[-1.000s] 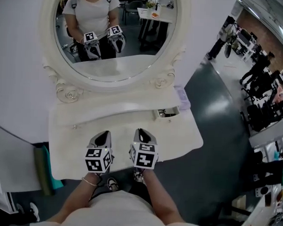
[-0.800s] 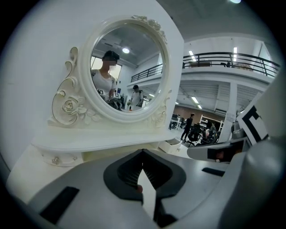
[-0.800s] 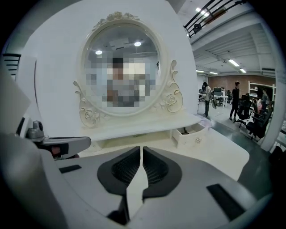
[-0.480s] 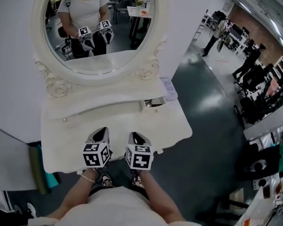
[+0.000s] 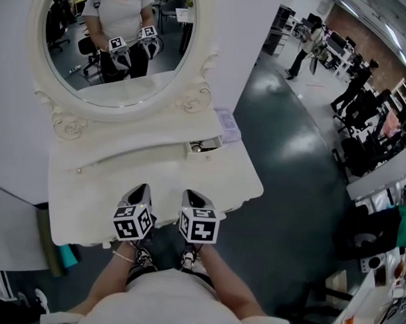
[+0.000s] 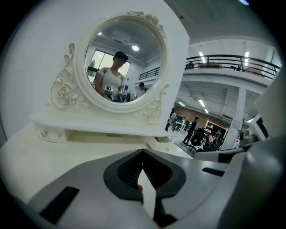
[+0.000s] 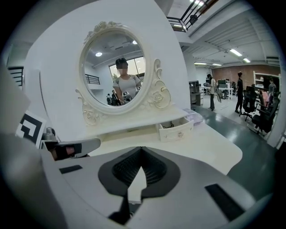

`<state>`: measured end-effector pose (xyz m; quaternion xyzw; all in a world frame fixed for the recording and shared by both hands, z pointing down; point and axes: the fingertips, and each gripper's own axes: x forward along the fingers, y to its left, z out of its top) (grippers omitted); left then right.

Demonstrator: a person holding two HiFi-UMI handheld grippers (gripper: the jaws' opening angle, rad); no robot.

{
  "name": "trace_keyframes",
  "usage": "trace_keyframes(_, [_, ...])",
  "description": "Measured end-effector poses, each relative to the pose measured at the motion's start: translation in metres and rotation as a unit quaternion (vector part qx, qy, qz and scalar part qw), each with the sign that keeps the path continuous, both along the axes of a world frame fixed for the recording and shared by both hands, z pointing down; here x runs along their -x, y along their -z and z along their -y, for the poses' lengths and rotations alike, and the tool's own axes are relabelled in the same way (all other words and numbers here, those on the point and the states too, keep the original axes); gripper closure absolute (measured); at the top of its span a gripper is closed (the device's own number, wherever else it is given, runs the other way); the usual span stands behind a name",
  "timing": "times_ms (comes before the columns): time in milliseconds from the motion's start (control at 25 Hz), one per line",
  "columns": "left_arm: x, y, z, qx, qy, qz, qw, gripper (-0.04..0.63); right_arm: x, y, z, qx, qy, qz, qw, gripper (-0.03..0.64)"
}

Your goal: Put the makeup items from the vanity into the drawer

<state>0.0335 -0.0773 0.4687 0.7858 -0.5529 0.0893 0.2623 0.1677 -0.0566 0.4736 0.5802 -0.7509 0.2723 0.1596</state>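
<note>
Both grippers have drawn back since a second ago and now sit over the near edge of the white vanity (image 5: 88, 200), with more of its bare top ahead of their fingertips.

Ahead and to the left of the left gripper (image 5: 142, 188), under the raised shelf, is a closed little drawer (image 6: 50, 134) with two knobs on its front; what it contains cannot be seen. The left gripper's fingertips meet at a point, and nothing is caught between them. They hang just above the tabletop without touching it.

Straight ahead of both pairs of fingertips stands the oval mirror (image 5: 117, 49). It reflects the person in a white top holding the two grippers side by side.

Just beside the left gripper, the right gripper (image 5: 192, 192) has just closed its jaws the last little way. Its tips are pressed together, with nothing between them.

Ahead and to the right of the right fingertips, the small open drawer (image 5: 205, 146) juts out from under the shelf. Something dark lies inside it, too small to name, so I cannot tell whether it is one of the makeup items. Further right, at the shelf's right-hand end, lies a flat lilac box (image 5: 227, 125), well apart from both grippers.
</note>
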Motion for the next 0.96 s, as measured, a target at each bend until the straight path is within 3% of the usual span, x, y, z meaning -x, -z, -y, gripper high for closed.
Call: trace_keyframes(960, [0.004, 0.002, 0.012, -0.001, -0.015, 0.017, 0.9998, 0.592, -0.008, -0.005, 0.016, 0.008, -0.041, 0.004, 0.999, 0.6])
